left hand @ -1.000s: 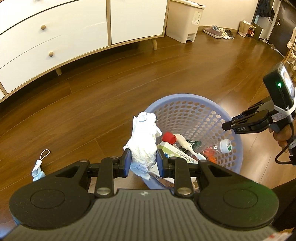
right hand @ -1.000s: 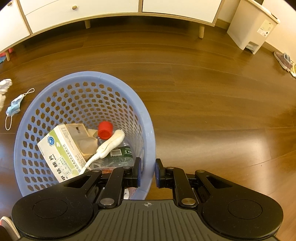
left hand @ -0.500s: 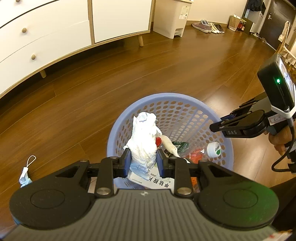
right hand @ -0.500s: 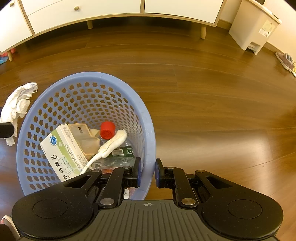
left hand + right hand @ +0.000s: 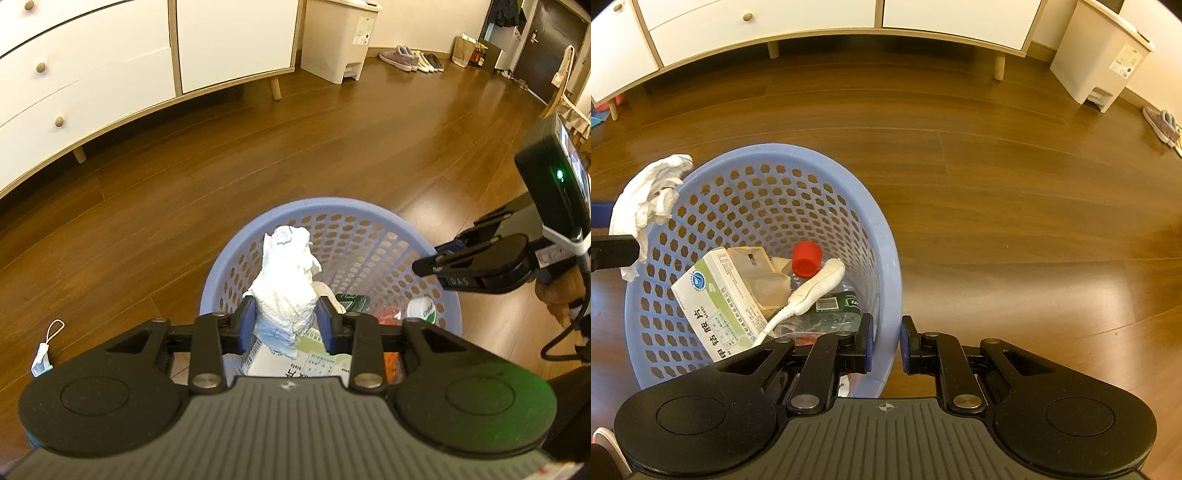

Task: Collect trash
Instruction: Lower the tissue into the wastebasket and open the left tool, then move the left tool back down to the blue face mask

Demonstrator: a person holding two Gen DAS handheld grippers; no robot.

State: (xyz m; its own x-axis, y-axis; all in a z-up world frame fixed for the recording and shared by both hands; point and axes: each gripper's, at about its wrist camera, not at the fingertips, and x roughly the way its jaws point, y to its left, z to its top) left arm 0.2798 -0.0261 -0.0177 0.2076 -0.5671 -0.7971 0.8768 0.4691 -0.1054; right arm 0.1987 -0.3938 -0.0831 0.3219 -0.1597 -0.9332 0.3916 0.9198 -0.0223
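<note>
Crumpled tissue pinched in left gripper jaws above basket rim; right gripper jaws straddle rim.

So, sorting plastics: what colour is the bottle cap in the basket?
Red cap, clearest in the right wrist view.

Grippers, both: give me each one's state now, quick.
Left gripper: closed on the crumpled tissue, above the basket.
Right gripper: closed on the basket rim, fingers astride the wall.
</note>
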